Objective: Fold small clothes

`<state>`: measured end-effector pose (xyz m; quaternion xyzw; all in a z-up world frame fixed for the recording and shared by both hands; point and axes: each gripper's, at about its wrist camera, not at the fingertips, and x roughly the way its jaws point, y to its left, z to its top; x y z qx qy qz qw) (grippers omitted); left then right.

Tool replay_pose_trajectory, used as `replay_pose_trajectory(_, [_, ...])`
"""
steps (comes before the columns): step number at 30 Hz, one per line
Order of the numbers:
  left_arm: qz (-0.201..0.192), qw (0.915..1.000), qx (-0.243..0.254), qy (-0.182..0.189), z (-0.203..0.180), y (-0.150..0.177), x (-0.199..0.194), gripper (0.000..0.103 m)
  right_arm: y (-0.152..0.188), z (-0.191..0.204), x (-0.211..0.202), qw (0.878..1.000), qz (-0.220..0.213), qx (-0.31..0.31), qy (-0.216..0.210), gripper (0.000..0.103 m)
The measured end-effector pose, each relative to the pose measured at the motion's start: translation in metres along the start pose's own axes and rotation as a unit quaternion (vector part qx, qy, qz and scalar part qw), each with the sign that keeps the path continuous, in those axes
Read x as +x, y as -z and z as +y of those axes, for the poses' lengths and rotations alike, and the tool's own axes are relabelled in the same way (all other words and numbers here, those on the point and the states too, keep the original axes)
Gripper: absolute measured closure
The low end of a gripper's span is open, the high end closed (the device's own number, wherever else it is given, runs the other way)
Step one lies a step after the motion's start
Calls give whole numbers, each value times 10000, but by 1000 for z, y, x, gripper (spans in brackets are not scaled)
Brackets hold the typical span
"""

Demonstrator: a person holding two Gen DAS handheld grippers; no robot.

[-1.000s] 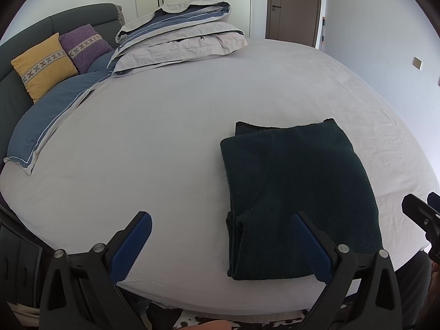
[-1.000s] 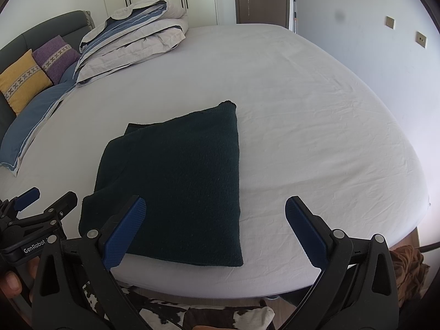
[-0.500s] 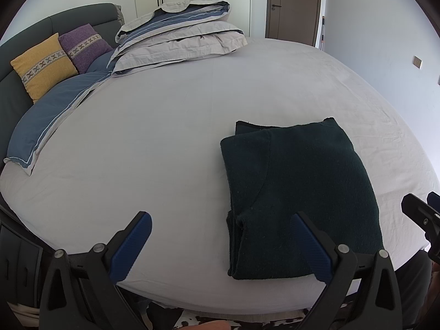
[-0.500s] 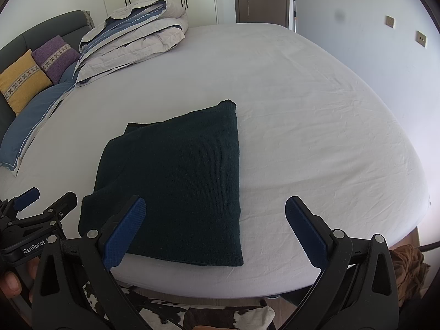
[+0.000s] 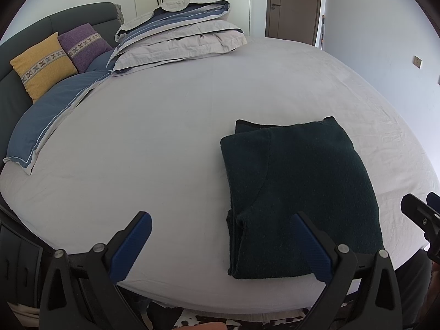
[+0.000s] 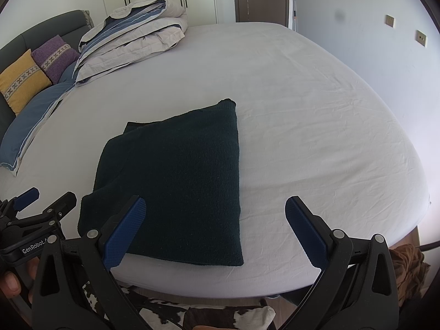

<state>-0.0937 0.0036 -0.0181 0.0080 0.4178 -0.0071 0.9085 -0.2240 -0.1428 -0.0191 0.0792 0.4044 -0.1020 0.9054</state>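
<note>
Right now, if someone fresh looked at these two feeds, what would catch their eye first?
The dark green knitted garment, folded into a rectangle, lies at the near edge of the pale grey bed sheet. Both blue-padded grippers, left and right, hang open just short of it, holding nothing. At the far left, a folded grey-and-blue duvet sits beside a yellow cushion and a purple cushion.

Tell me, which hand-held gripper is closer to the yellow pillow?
Left. The left hand-held gripper hangs open at the bed's near edge, on the yellow pillow's side. The right hand-held gripper, also open, sits farther right, beyond the dark sweater.
</note>
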Motion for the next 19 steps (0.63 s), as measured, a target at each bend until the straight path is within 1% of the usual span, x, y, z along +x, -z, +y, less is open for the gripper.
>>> replay_pose_trajectory(12, [149, 9998, -24, 92, 2, 1, 6, 0, 1, -1, 1, 10000, 8, 8, 2, 0])
replay_pose_trajectory(19, [145, 9998, -65, 146, 5, 0, 7, 0, 2, -2, 4, 10000, 19, 5, 4, 0])
